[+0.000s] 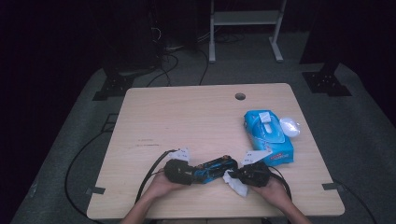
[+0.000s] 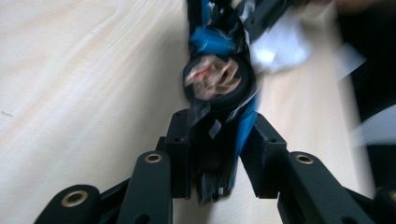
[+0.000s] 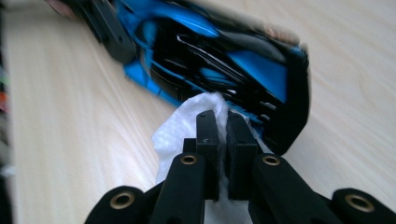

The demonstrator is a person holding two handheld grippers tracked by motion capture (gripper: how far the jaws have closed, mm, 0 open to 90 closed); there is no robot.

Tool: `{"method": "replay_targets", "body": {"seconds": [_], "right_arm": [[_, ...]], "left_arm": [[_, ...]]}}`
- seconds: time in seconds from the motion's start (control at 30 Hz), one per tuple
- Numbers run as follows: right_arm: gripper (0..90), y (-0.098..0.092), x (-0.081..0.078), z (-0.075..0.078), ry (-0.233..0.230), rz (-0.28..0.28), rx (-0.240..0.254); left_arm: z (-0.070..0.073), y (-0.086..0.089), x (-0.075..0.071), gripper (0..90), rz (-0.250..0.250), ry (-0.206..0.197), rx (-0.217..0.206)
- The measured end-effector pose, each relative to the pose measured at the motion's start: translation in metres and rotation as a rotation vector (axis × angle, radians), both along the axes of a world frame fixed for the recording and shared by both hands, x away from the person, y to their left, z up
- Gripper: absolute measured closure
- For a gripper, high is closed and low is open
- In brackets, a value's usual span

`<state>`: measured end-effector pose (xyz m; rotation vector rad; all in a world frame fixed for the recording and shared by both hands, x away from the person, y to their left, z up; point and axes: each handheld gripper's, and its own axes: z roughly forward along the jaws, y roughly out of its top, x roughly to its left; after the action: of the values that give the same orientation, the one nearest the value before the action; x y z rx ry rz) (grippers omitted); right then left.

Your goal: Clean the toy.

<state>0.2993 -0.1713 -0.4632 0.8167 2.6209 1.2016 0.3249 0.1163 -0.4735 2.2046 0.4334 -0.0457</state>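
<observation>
From the high view I see the blue and black toy car (image 1: 215, 168) lying near the table's (image 1: 187, 121) front edge, a little right of its middle, its long axis running roughly along that edge with the right end tilted slightly toward the far side. My left gripper (image 1: 189, 173) holds the car's left end, and my right gripper (image 1: 238, 175) sits at its right end with a white wipe (image 1: 237, 185) bunched under it. A blue pack of wipes (image 1: 268, 136) lies near the right edge, well apart from the car. In the left gripper view, the car (image 2: 219, 93) runs straight away from the camera, its long axis in line with the left gripper (image 2: 215, 154), whose jaws are clamped on the car's near end; a wheel faces me, so the car is rolled onto its side here, though the picture is blurred. In the right gripper view, the car's (image 3: 210, 56) dark underside faces the camera and crosses the frame from upper left to lower right. The right gripper (image 3: 223, 140) has its jaws pressed together on the wipe (image 3: 180, 130), which touches the car's underside.
</observation>
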Motion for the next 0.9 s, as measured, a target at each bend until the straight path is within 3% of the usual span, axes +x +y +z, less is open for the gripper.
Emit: {"method": "replay_targets", "body": {"seconds": [0.1,0.27,0.33,0.5,0.63,0.67,0.8,0.9], "right_arm": [[85.4,-0.001,0.002,-0.004,0.024,0.0,-0.005],[85.4,-0.003,0.003,0.012,0.02,0.011,0.094],[85.4,0.001,0.005,0.022,0.002,0.01,0.144],[85.3,0.023,0.018,0.04,-0.056,0.0,0.177],[85.3,0.041,0.032,0.047,-0.101,-0.03,0.102],[85.3,0.044,0.034,0.043,-0.09,-0.036,0.09],[85.3,0.047,0.033,0.039,-0.092,-0.06,0.098],[85.3,0.057,0.03,0.041,-0.088,-0.037,0.102]], "left_arm": [[0.002,-0.002,-0.005,66.3,-0.011,-0.109,0.051],[0.007,0.002,-0.005,71.1,0.032,-0.205,0.046],[0.006,0.002,-0.003,71.2,0.043,-0.21,0.04],[0.006,0.001,-0.004,71.4,0.039,-0.256,0.054],[0.006,0.002,-0.003,71.5,0.038,-0.273,0.061],[0.006,0.003,-0.003,71.5,0.039,-0.269,0.059],[0.006,0.002,0.0,67.0,0.076,-0.22,0.013],[0.009,-0.001,-0.001,67.3,0.069,-0.24,0.017]]}}
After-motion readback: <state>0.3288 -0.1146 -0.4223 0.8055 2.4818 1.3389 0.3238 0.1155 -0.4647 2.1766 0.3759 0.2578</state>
